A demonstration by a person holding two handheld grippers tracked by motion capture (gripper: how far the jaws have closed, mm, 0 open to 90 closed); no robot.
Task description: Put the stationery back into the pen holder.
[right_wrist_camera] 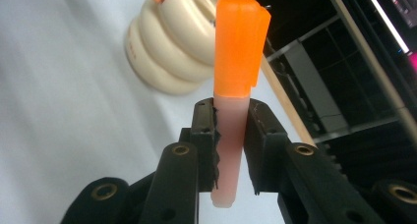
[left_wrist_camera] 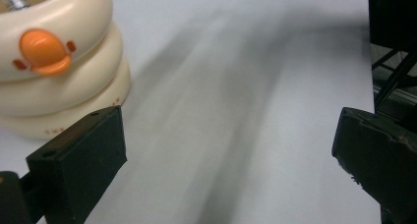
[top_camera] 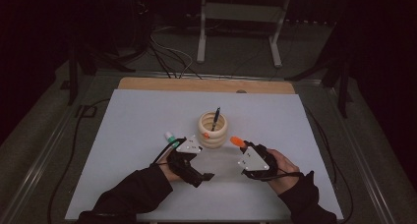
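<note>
here the right gripper (right_wrist_camera: pixel 231 130) is clamped on an orange-capped highlighter (right_wrist_camera: pixel 235 86), cap end pointing away from the hand, gripped low on its pale barrel. it is held just to the right of the cream ring-stacked pen holder (top_camera: pixel 213 130), which stands near the middle of the white counter (top_camera: pixel 137 116) with a dark pen (top_camera: pixel 215 119) already leaning inside. the left gripper (left_wrist_camera: pixel 226 150) has its jaws wide apart with nothing between them, just beside the holder's duck-faced side; a green-tipped marker (top_camera: pixel 170 137) lies on the counter by that hand.

the step in hand looks like dropping the highlighter into the holder. to do it well, the person should bring the marker above the holder's mouth, tip it so one end points down, and centre it over the opening away from the leaning pen. the jaws should part only once the lower end is inside the rim, since a light holder could tip if knocked. the empty left gripper could steady the holder's wall, or go for the green-tipped marker.
</note>
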